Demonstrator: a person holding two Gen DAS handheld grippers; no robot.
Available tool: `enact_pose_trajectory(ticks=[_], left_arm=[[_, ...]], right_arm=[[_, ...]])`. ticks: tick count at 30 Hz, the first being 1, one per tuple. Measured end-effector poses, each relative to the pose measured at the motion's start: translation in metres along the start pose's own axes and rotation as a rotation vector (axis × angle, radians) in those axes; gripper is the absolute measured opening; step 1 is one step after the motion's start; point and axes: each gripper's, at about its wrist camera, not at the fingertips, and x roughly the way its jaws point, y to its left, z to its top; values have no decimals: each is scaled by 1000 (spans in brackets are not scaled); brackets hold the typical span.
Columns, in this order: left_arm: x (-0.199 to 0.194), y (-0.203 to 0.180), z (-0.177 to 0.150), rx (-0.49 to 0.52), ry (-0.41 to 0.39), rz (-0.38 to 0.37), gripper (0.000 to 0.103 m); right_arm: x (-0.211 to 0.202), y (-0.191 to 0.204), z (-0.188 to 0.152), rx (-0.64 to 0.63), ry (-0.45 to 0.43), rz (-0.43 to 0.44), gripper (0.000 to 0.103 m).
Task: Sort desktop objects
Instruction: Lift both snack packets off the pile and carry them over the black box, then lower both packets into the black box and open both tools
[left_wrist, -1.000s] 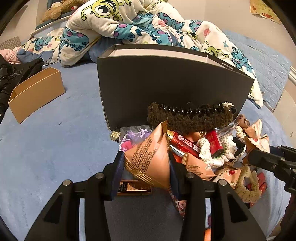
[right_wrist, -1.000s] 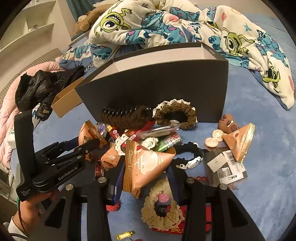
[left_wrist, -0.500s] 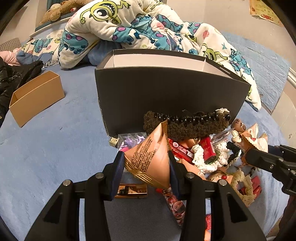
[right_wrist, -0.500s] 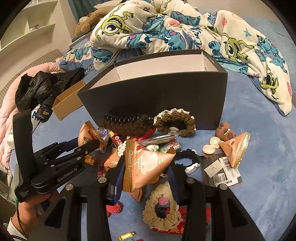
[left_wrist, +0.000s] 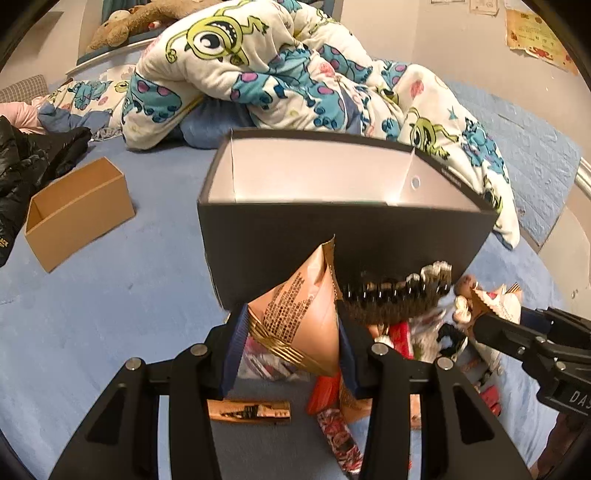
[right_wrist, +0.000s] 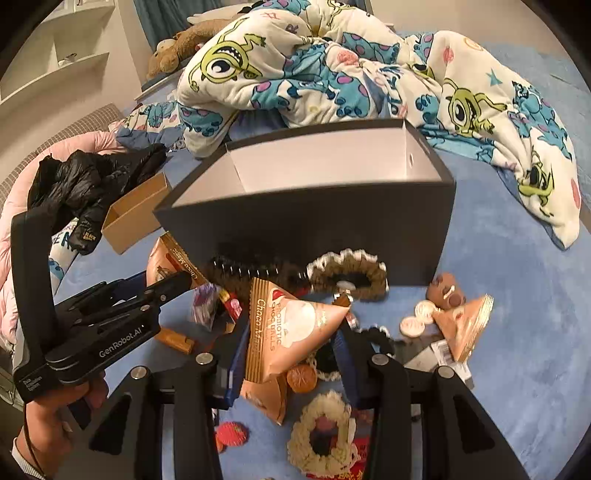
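Observation:
In the left wrist view my left gripper (left_wrist: 291, 350) is shut on a brown triangular snack pouch (left_wrist: 295, 317), held above the pile in front of the open black box (left_wrist: 332, 251). In the right wrist view my right gripper (right_wrist: 291, 354) is shut on a second triangular pouch (right_wrist: 295, 325) printed with chocolate balls, also lifted off the pile. The black box (right_wrist: 314, 221) stands just beyond, and its pale inside shows nothing in it. The left gripper (right_wrist: 177, 282) appears there at the left, with its pouch (right_wrist: 166, 258) sticking up and a hand below it.
On the blue bed lie a brown scrunchie (right_wrist: 347, 273), a dark hair claw (right_wrist: 251, 273), a cream scrunchie (right_wrist: 321, 432), a third pouch (right_wrist: 465, 325), wrapped sweets and tags. A small cardboard box (left_wrist: 77, 214) stands left. A cartoon-print quilt (left_wrist: 258, 74) and a black jacket (right_wrist: 85, 184) lie behind.
Both grippers have risen with their pouches still held. The pile has dropped lower in both views, and the inside of the black box has come into sight.

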Motion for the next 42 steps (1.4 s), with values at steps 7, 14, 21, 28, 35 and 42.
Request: enact_pose_trajectory(ticks=[7, 14, 21, 28, 35, 42], left_arm=[[-4, -3, 24, 9, -10, 10, 45], [-2, -4, 60, 3, -15, 3, 45], [8, -6, 98, -8, -23, -21, 45], [30, -13, 116, 8, -15, -27, 45], [59, -15, 111, 26, 10, -23, 45], [81, -12, 102, 29, 30, -16, 45]], right_arm=[[-1, 2, 32, 1, -27, -4, 43], [-2, 4, 76, 1, -59, 0, 43], [4, 6, 114, -9, -63, -10, 43], [21, 5, 132, -14, -51, 2, 43], [45, -3, 128, -18, -23, -6, 43], [61, -16, 123, -16, -8, -26, 43]])
